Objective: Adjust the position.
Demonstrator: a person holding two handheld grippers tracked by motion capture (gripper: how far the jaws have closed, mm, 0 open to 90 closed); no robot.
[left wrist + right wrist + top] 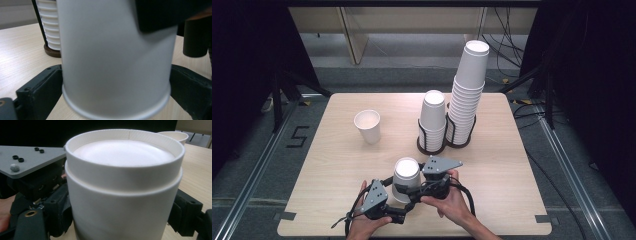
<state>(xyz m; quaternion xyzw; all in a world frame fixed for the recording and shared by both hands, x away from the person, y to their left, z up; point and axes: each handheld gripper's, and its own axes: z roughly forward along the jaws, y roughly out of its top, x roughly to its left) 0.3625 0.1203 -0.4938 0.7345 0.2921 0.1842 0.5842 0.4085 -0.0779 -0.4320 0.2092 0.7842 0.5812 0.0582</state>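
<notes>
Here, pale wooden table [337,165], grey floor [257,165]; both grippers' fingers seemingly around inverted cup [406,175].

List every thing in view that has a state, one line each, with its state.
Nested cups: upside down, two nested, between both grippers' jaws.
Left hand-held gripper: jaws wide at the cups' rim, grip unclear.
Right hand-held gripper: jaws either side of the cups, grip unclear.
Single cup: upright, empty.
Short stack: inverted, in holder.
Tall stack: inverted, leaning.

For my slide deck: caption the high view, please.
Two handheld grippers flank nested upside-down paper cups near the table's front edge.
</notes>
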